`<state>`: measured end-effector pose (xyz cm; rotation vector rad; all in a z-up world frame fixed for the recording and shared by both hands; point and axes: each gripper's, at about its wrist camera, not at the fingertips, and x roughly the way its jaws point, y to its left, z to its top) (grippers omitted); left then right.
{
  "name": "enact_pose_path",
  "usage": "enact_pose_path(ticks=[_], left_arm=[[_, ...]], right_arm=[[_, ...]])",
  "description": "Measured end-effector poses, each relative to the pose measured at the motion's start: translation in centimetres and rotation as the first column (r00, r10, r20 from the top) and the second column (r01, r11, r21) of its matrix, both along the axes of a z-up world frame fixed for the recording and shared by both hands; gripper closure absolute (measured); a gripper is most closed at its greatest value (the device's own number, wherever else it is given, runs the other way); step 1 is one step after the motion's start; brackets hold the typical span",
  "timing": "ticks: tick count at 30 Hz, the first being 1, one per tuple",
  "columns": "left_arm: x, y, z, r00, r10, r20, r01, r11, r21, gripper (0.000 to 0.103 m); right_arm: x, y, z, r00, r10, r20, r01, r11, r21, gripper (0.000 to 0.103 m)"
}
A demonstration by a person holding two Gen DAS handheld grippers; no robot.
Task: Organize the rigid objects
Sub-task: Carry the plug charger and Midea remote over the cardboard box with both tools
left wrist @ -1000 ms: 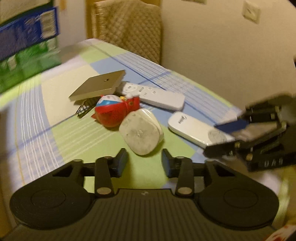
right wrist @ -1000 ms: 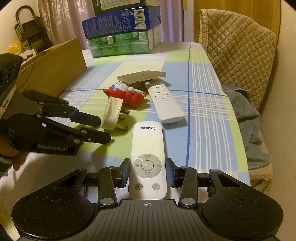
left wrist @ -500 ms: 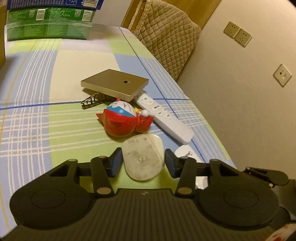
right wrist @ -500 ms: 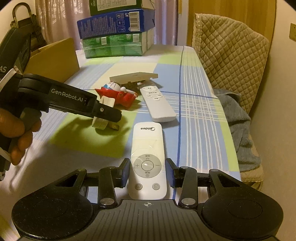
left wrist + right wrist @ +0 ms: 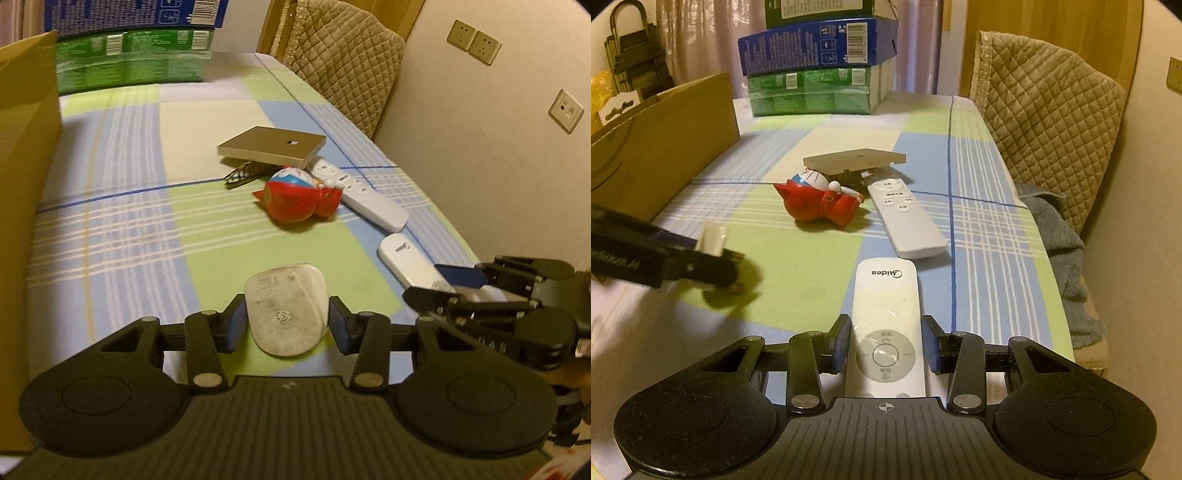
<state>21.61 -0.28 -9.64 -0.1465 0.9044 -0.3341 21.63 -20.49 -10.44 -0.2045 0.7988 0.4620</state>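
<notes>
A scuffed white plug adapter (image 5: 286, 314) sits between the pads of my left gripper (image 5: 286, 325), which is shut on it. In the right wrist view the plug (image 5: 711, 238) hangs a little above the tablecloth in that gripper (image 5: 713, 256), over its own shadow. My right gripper (image 5: 886, 347) is shut on the near end of a white Midea remote (image 5: 886, 302), pads against both long edges. The left wrist view shows the same remote (image 5: 402, 258) in the right gripper (image 5: 443, 284) at the table's right edge.
A red cartoon toy (image 5: 816, 203), a second white remote (image 5: 905, 218) and a flat tan box (image 5: 855, 158) lie mid-table. A cardboard box (image 5: 665, 147) stands on the left, stacked green and blue cartons (image 5: 812, 88) at the back. A quilted chair (image 5: 1045, 110) and a grey towel (image 5: 1060, 240) are on the right.
My left gripper closed around the white plug and carried it off the cloth toward the left, away from the toy, rolling as it went. The right gripper kept still on the remote.
</notes>
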Motion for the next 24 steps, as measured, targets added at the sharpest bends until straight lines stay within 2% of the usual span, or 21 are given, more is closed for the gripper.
enact_pose_path(ticks=[7, 13, 20, 24], left_arm=[[-1.4, 0.5, 2.6, 0.999, 0.012, 0.031, -0.013, 1.0, 0.016, 0.062], [-2.8, 1.5, 6.4, 0.995, 0.035, 0.089, -0.037, 0.999, 0.024, 0.062], [-4.5, 4.5, 11.7, 0.984, 0.085, 0.158, -0.093, 0.995, 0.045, 0.062], [-5.6, 7.2, 14.2, 0.973, 0.117, 0.199, -0.128, 0.991, 0.045, 0.062]], right_arm=[[-1.0, 0.2, 3.3, 0.999, -0.01, 0.034, 0.008, 0.999, 0.054, 0.066], [-1.6, 1.7, 8.4, 0.996, 0.012, 0.089, -0.021, 0.995, 0.102, 0.065], [-2.6, 5.9, 14.6, 0.986, 0.08, 0.144, -0.102, 0.983, 0.154, 0.065], [-3.3, 9.2, 16.9, 0.978, 0.136, 0.161, -0.164, 0.971, 0.174, 0.065]])
